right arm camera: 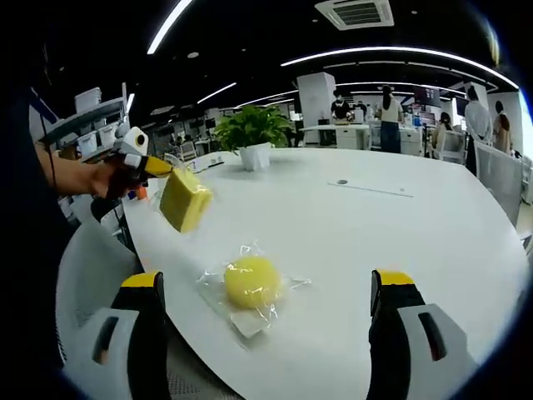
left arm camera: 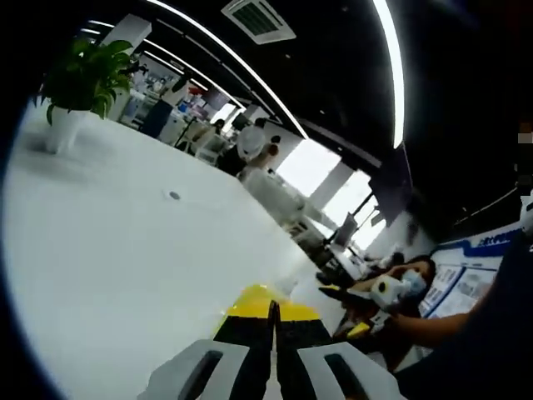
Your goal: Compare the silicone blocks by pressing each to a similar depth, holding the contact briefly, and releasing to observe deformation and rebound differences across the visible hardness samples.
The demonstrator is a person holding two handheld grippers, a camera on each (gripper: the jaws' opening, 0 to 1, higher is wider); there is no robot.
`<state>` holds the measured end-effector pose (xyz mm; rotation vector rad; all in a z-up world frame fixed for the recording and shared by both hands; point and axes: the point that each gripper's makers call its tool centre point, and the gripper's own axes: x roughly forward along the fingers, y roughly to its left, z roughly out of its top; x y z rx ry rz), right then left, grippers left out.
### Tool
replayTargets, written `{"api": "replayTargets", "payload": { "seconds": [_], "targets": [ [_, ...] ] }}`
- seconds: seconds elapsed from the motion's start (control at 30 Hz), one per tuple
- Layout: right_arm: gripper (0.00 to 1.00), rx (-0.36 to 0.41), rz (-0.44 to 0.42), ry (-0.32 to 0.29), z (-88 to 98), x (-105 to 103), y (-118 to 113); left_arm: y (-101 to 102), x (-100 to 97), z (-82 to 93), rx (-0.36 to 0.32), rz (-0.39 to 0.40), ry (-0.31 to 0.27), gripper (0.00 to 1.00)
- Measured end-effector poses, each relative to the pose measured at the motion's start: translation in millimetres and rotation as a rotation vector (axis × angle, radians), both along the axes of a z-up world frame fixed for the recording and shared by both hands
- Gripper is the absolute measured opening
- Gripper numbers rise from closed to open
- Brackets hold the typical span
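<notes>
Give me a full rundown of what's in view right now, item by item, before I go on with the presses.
Yellow silicone block: one, yellow, in clear wrap, held off the table in the left tool.
Round yellow silicone sample: one, yellow, in a clear bag, lying on the table between the right tool's jaws.
Table: one, white, rounded edge.
Potted plant: one, green leaves in a white pot, far side of the table.
Cable port: one, small grey disc in the tabletop.
People: several, standing at desks in the background.
Left tool: one, yellow-tipped, shut on the block, held by a hand.
Right tool: one, black jaws with yellow tips, wide open.
</notes>
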<state>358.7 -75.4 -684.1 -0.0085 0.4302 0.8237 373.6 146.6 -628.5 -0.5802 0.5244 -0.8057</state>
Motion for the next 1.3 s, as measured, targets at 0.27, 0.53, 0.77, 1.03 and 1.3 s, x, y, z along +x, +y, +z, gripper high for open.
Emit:
{"api": "replayTargets", "payload": {
  "seconds": [0.27, 0.53, 0.77, 1.03, 1.3],
  "targets": [
    [0.96, -0.005, -0.003, 0.020, -6.4, -3, -2, 8, 8.0, -19.3, -0.009, 0.025, 0.060, 0.00],
    [0.96, -0.011, -0.009, 0.030, -10.7, -5, 0, 14, 13.3, -38.3, -0.023, 0.056, 0.112, 0.00],
    [0.96, -0.002, -0.011, 0.040, -11.2, -6, 3, 31, 24.9, -50.5, -0.080, 0.134, 0.196, 0.00],
    [0.96, -0.027, -0.010, 0.034, -13.5, -6, 3, 58, 37.8, -75.2, 0.000, 0.198, 0.204, 0.00],
    [0.96, -0.022, -0.013, 0.042, -12.9, -6, 5, 72, 45.2, -99.5, 0.256, 0.146, 0.098, 0.00]
  ]
}}
